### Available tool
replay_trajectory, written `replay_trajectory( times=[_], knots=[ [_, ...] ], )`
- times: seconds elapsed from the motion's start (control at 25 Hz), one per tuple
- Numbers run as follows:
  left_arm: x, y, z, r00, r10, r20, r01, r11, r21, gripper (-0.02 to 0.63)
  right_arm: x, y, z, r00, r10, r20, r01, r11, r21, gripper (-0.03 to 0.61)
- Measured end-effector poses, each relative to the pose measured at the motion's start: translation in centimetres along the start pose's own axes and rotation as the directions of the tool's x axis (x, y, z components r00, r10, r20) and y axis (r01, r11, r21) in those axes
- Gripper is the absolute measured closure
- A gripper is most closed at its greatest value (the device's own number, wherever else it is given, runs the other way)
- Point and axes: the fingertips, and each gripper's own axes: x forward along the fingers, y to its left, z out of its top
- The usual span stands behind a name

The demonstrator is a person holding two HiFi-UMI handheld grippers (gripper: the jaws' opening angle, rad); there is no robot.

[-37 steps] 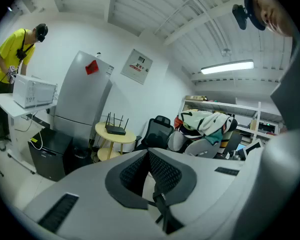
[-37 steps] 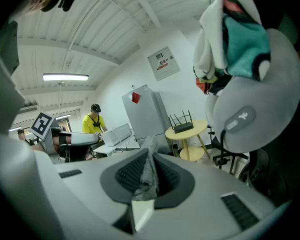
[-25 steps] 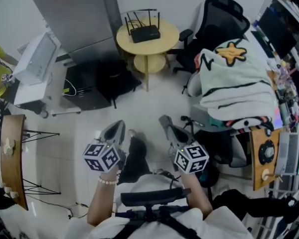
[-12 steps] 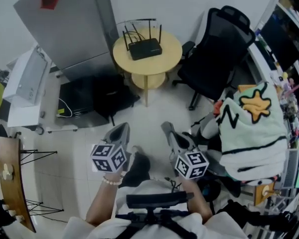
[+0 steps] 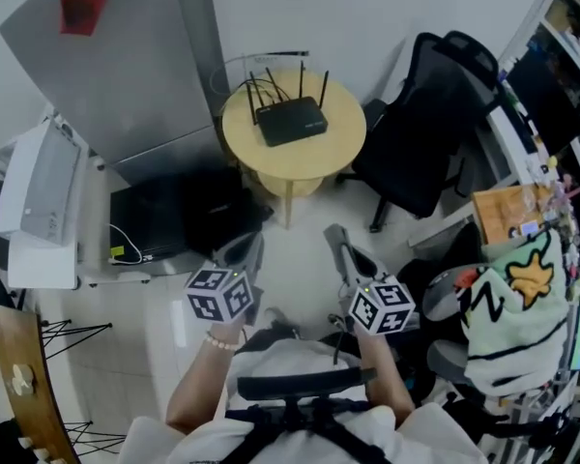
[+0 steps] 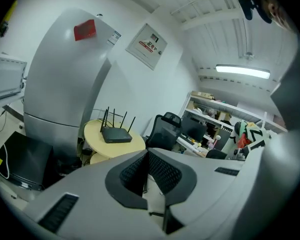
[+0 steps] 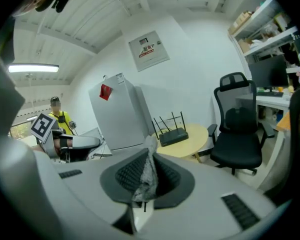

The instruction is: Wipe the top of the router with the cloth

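Observation:
A black router [image 5: 292, 121] with several antennas lies on a round yellow table [image 5: 271, 158] ahead, far from both grippers. My left gripper [image 5: 246, 249] is held low in front of the body, jaws shut with nothing between them [image 6: 147, 166]. My right gripper [image 5: 340, 245] is beside it, shut on a crumpled grey cloth [image 7: 149, 174] that sticks up between its pads. The left gripper view has the router [image 6: 116, 134] on the table [image 6: 120, 146], and the right gripper view has the router [image 7: 173, 135] beyond the right gripper [image 7: 149, 166].
A black office chair [image 5: 416, 133] stands right of the table. A tall grey cabinet [image 5: 126, 66] and a black box [image 5: 164, 211] on the floor are to its left. A star-patterned blanket [image 5: 512, 317] lies at the right. A person in yellow [image 7: 57, 121] stands far left.
The view has advanced toward the table: router and table appear closer and more central, the blanket has slid to the lower right. Both grippers stay shut, held in front.

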Motion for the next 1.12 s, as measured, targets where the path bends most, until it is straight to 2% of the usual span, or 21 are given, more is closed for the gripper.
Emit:
replay_trajectory(
  times=[0.2, 0.48, 0.84, 1.12],
  knots=[
    [1.2, 2.9, 2.1, 1.0, -0.017, 0.009, 0.017, 1.0, -0.023, 0.618, 4.2, 1.3, 1.6, 1.0, 0.013, -0.015, -0.013, 0.999, -0.035, 0.546],
    [3.3, 5.7, 4.5, 1.0, -0.004, 0.022, 0.005, 0.999, -0.033, 0.618, 8.1, 0.6, 3.5, 1.0, 0.005, 0.01, -0.004, 1.0, -0.019, 0.546],
    [8.5, 8.1, 7.0, 1.0, 0.003, 0.012, -0.002, 0.999, -0.042, 0.618, 14.8, -2.8, 6.1, 1.0, 0.007, 0.001, -0.007, 0.999, -0.038, 0.546],
    [15.0, 11.9, 9.9, 0.998, 0.064, 0.02, -0.063, 0.997, -0.055, 0.618, 23.8, -6.4, 9.8, 0.998, 0.048, -0.029, -0.05, 0.997, -0.065, 0.546]
  ],
)
